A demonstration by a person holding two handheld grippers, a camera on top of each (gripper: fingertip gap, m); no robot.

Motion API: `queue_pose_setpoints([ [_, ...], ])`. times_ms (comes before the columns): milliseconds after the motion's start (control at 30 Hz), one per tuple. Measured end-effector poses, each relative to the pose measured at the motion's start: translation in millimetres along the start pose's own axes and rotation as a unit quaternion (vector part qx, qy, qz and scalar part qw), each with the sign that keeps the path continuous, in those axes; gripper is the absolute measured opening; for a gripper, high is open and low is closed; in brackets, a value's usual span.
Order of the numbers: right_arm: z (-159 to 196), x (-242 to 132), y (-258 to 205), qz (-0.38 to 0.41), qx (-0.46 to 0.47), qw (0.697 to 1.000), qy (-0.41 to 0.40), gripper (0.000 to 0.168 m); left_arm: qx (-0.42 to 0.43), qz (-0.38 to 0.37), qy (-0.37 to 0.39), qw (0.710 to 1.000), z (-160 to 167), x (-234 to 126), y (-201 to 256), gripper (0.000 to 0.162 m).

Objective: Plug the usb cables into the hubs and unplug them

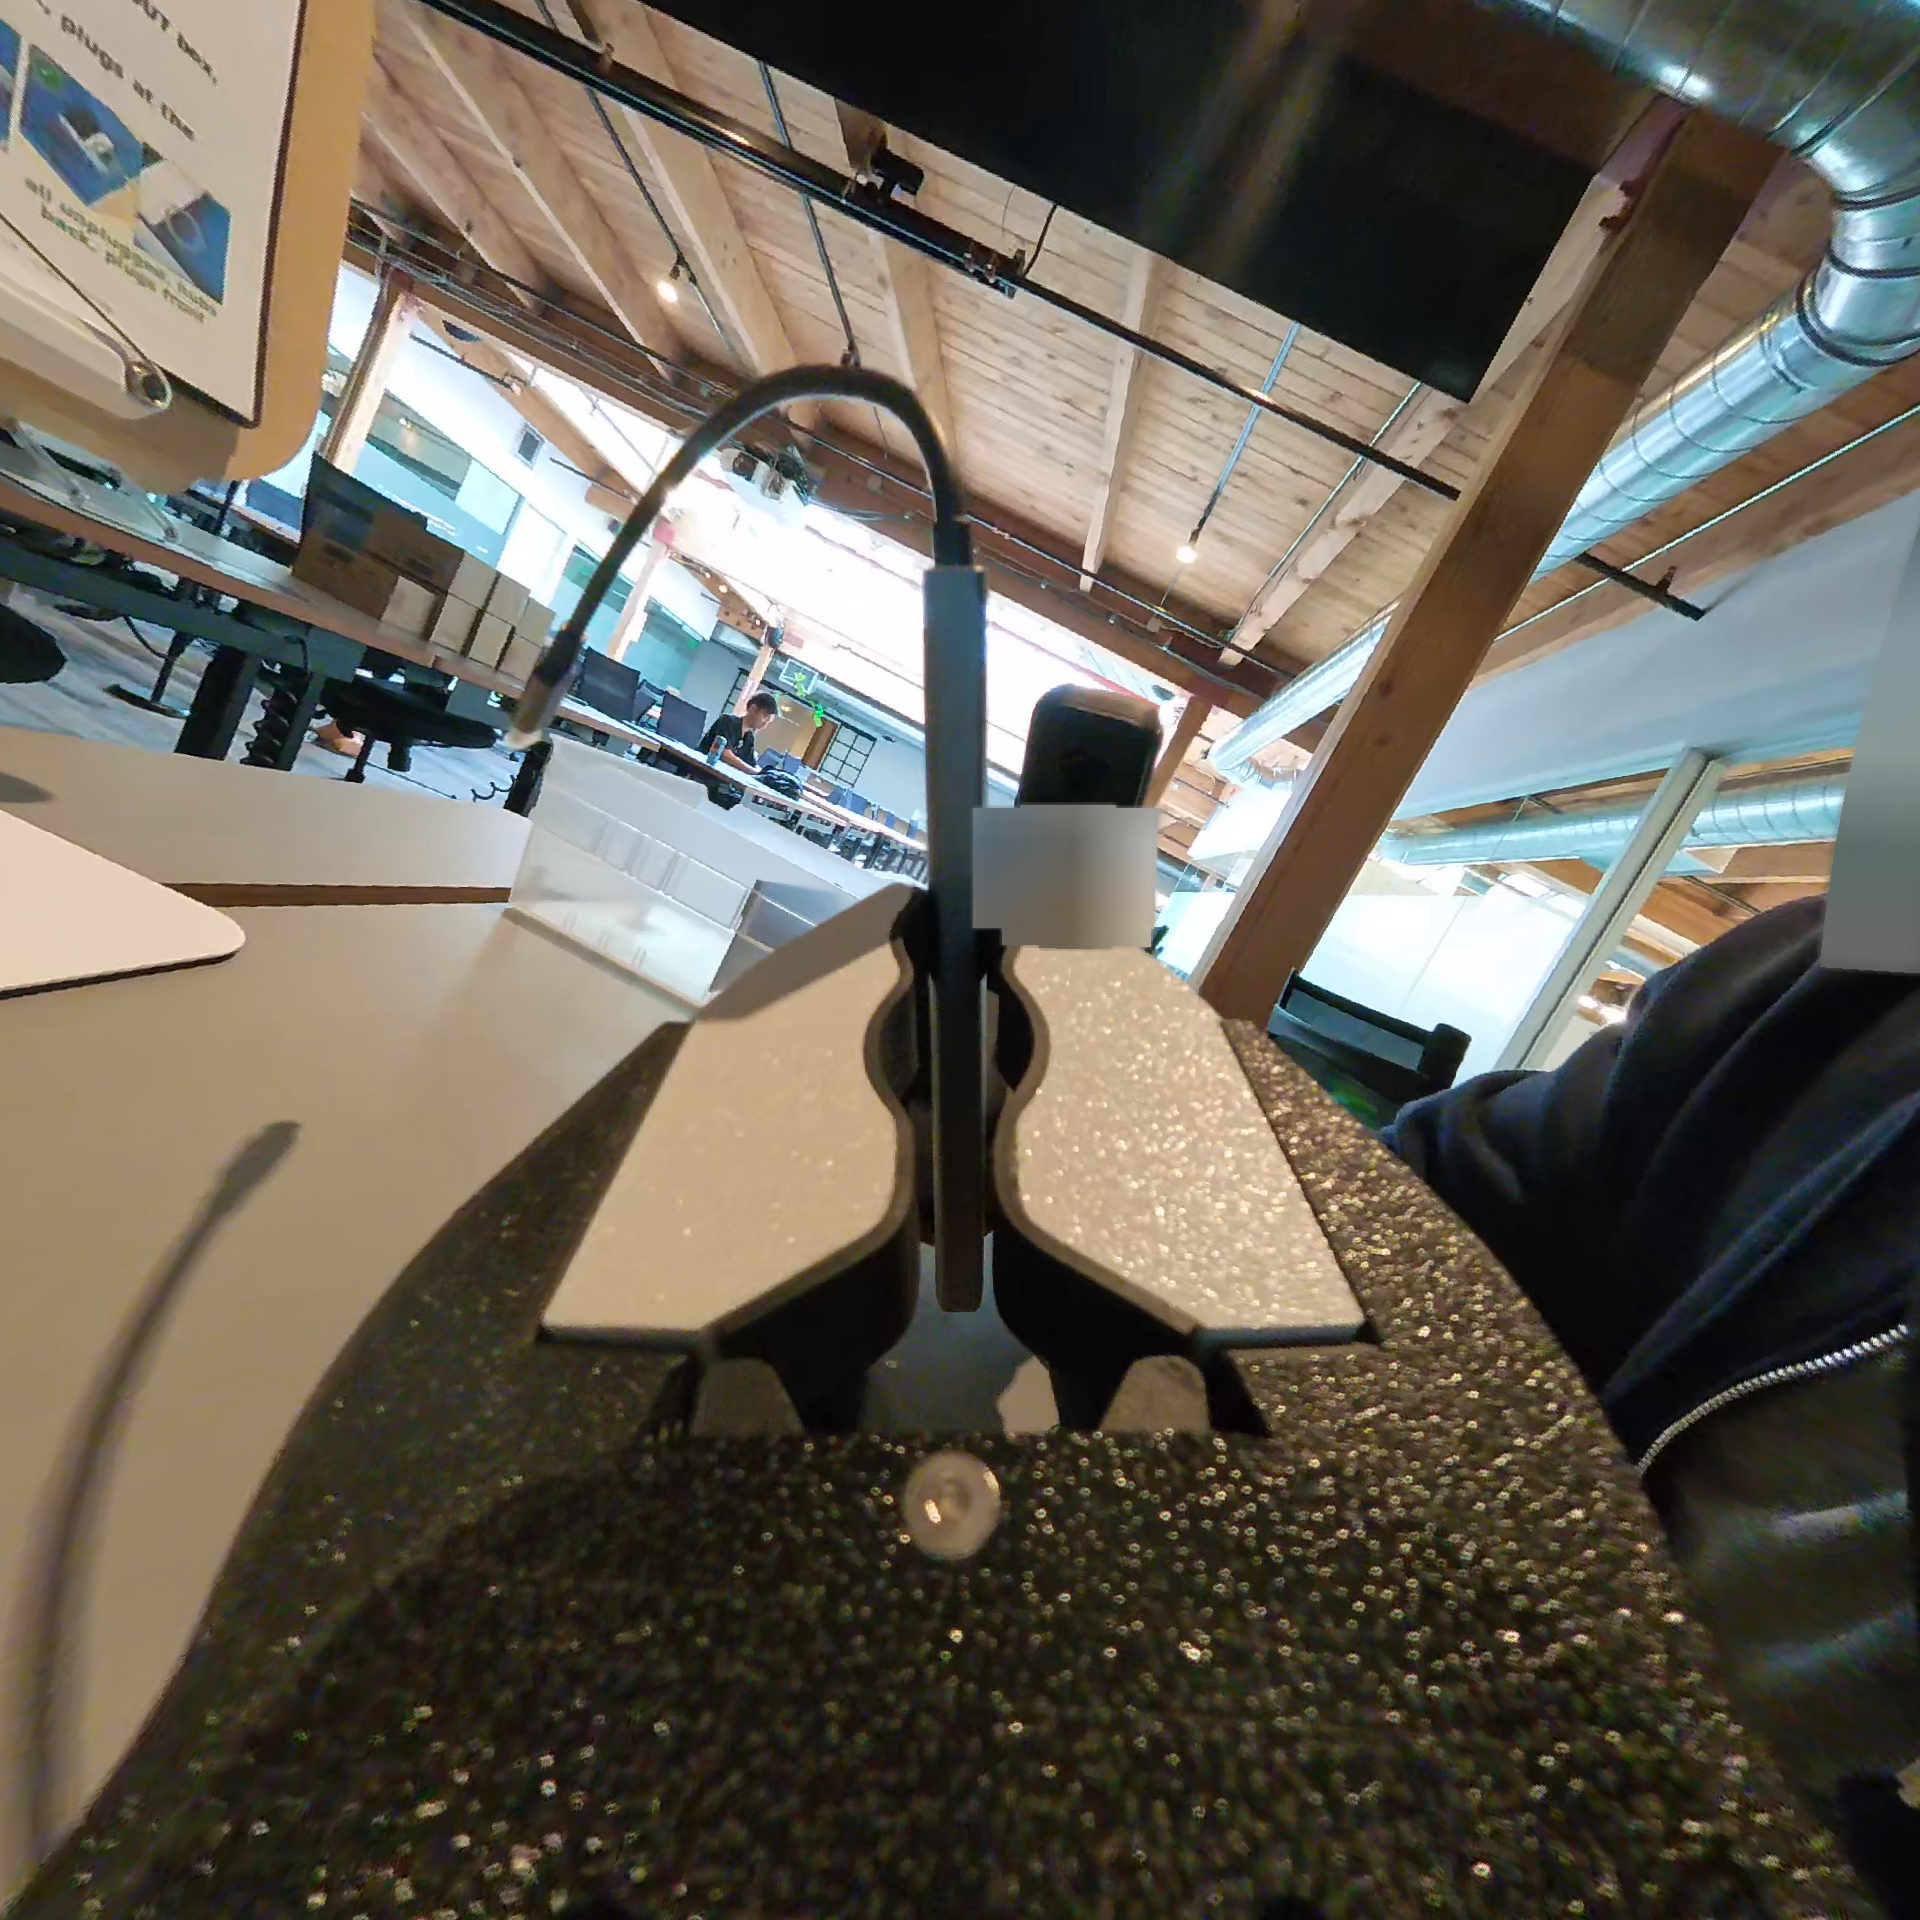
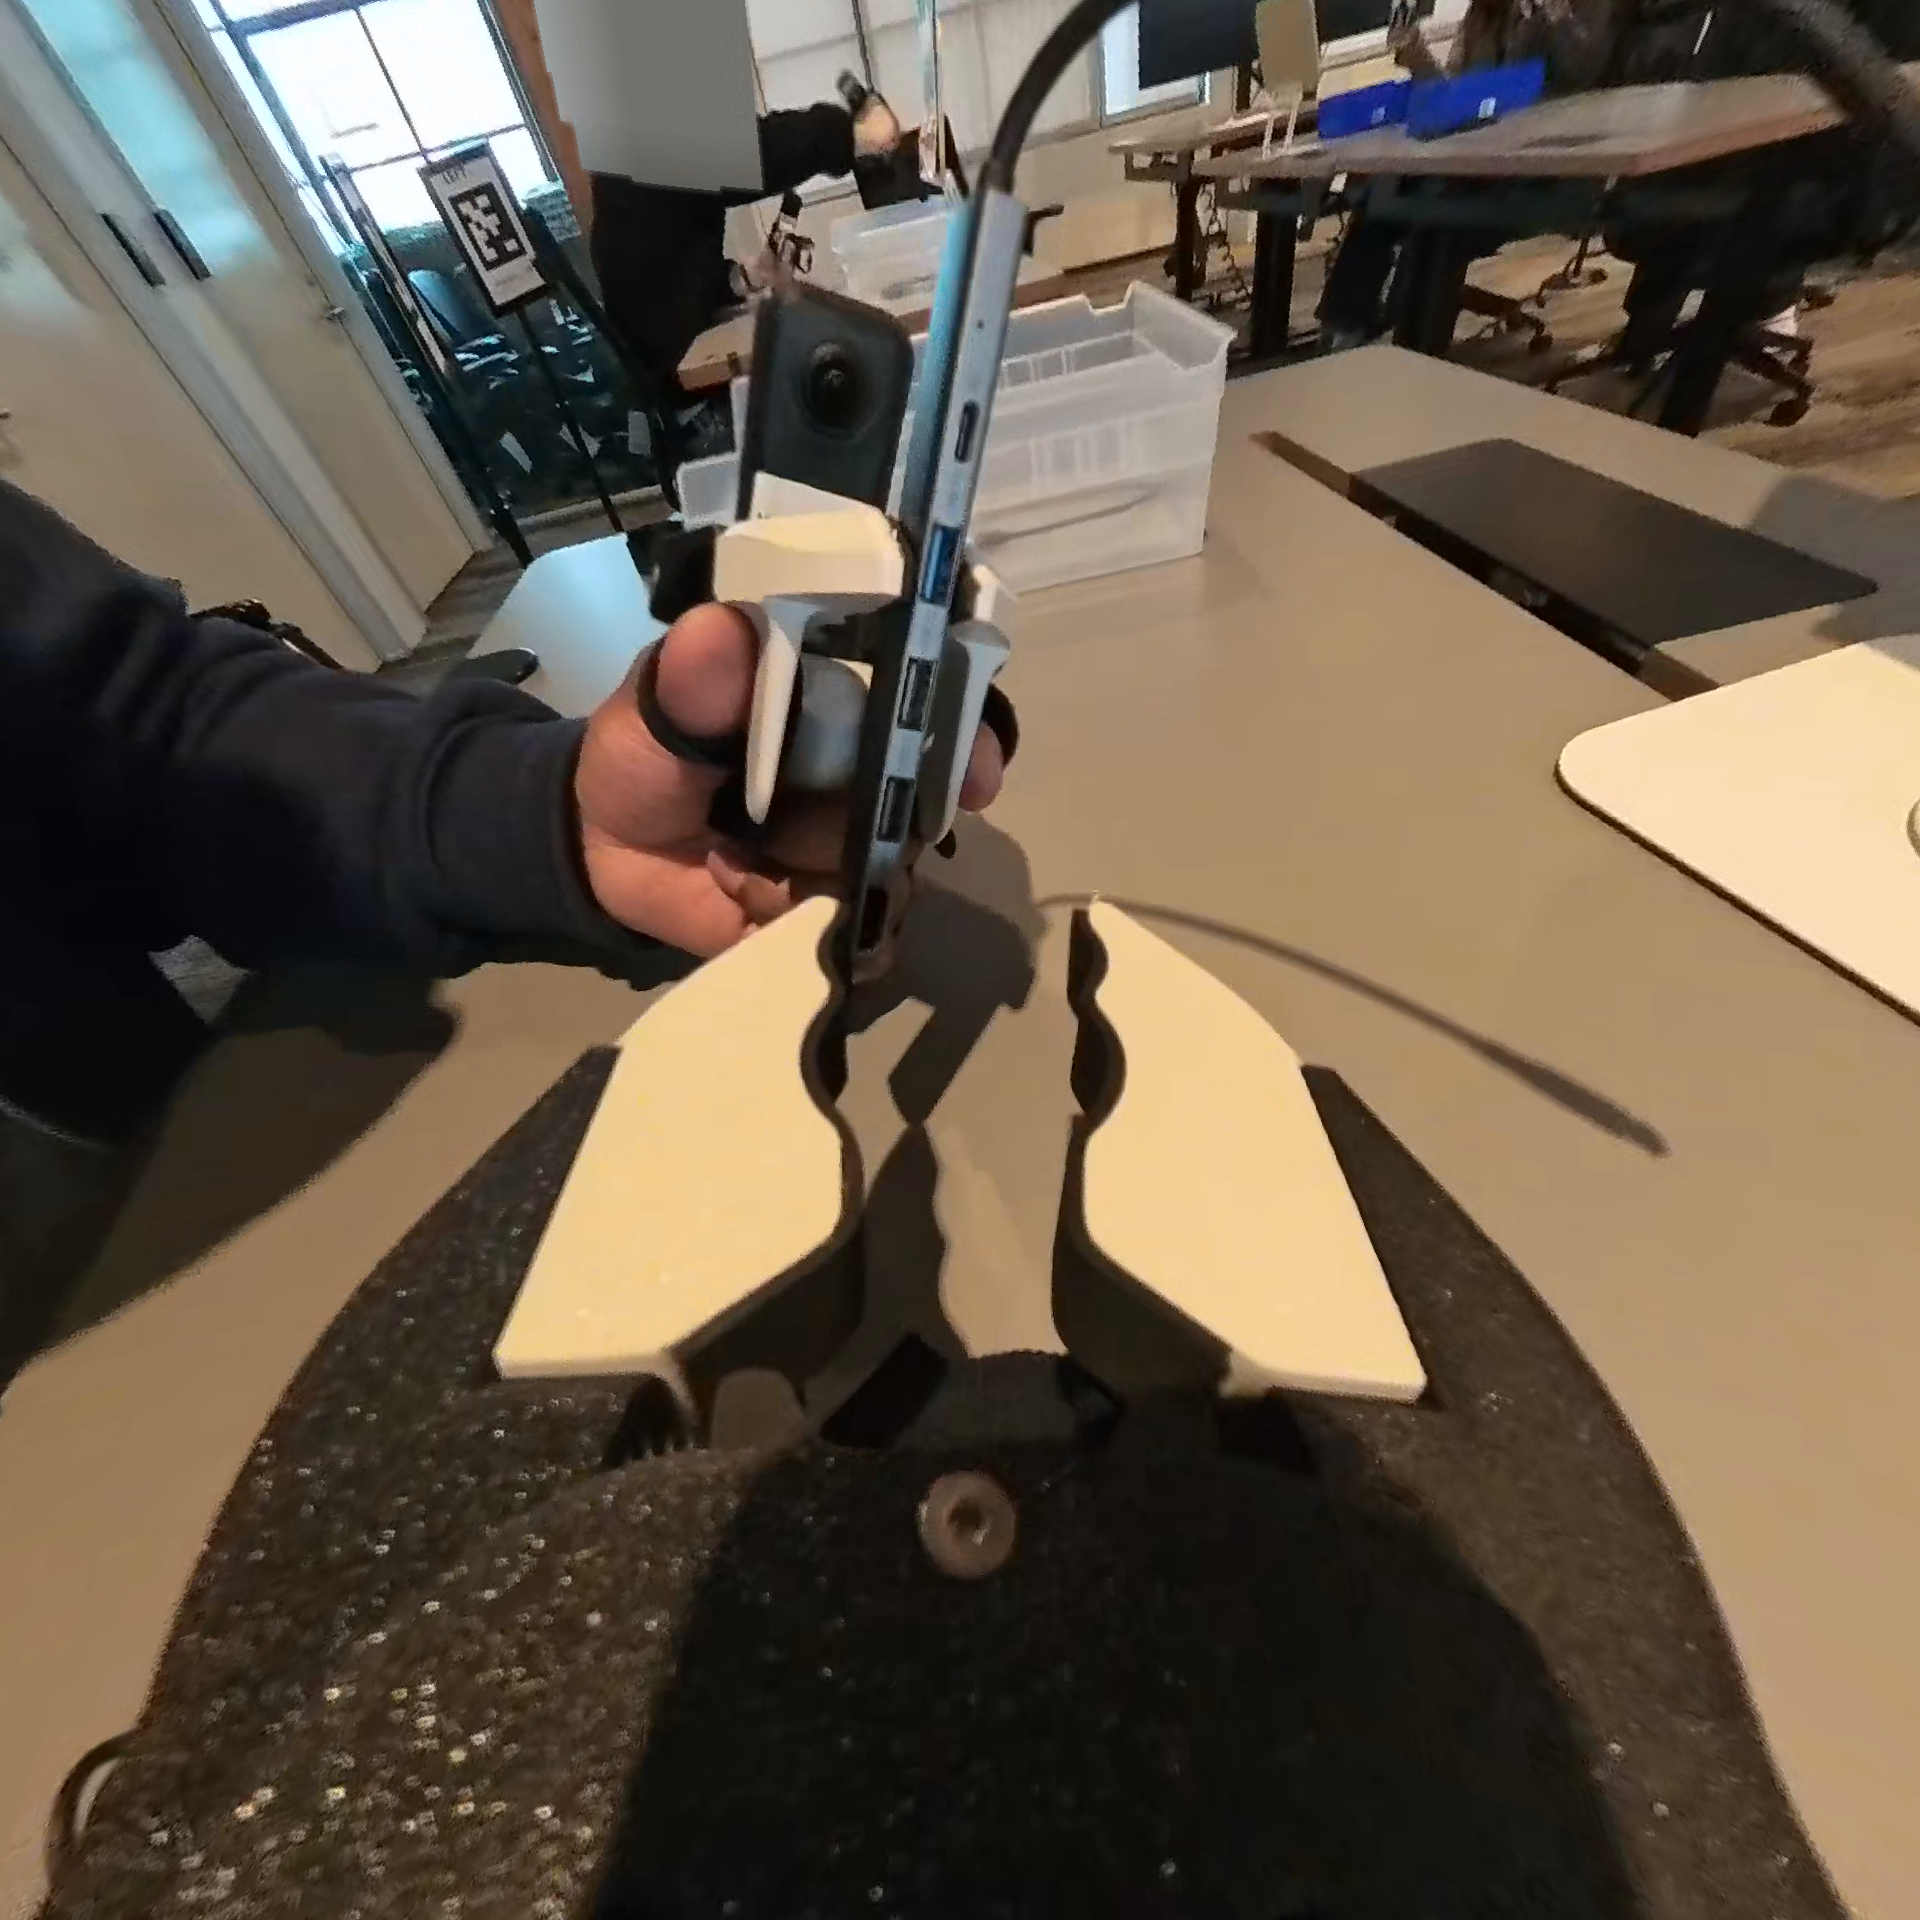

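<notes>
Clamping the hub (image 1: 956,935) edge-on: left gripper (image 1: 956,956) has both pale, grainy finger pads pressed flat onto the slim dark-grey metal bar, which stands upright between them. Hub's short black pigtail (image 1: 727,457) arcs up and over to the left, its plug (image 1: 535,698) hanging free in the air.

Right gripper (image 2: 961,925) is spread, nothing between its wavy-edged white fingers (image 2: 717,1143); the left fingertip sits just beside the hub's bottom end (image 2: 871,920), possibly touching, blur makes that hard to call.

In the right wrist view the hub (image 2: 940,540) shows its port side, slots stacked down its length, slightly tilted. A hand (image 2: 675,800) in a dark sleeve wraps the left gripper's handle, held above the grey table (image 2: 1351,831). A thin dark cable (image 2: 1351,997) lies on the table, motion-smeared. Clear plastic bin (image 2: 1101,436) behind.
</notes>
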State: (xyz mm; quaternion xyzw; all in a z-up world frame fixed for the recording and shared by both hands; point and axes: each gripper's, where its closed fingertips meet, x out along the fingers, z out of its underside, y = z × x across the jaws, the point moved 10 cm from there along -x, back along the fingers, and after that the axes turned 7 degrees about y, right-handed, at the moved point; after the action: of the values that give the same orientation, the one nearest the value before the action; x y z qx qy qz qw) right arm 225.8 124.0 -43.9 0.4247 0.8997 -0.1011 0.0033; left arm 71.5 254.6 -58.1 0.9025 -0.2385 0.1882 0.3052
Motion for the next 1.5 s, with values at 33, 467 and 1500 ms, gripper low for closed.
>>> queue_pose_setpoints([
  [33, 1, 0, -1, 0.002, -0.001, 1.0, -0.005, 0.04, 0.0, 0.002, -0.001, 1.0, 0, 1, 0, 0.009],
  [467, 9, 19, -21, -0.037, 0.025, 0.999, -0.019, 0.014, -0.026, 0.035, -0.019, 0.999, 9, 7, 6, 0.009],
  [1500, 14, 13, -19, -0.053, 0.078, 0.995, 0.036, 0.009, -0.048, 0.07, -0.051, 0.995, 8, 5, 3, 0.01],
])
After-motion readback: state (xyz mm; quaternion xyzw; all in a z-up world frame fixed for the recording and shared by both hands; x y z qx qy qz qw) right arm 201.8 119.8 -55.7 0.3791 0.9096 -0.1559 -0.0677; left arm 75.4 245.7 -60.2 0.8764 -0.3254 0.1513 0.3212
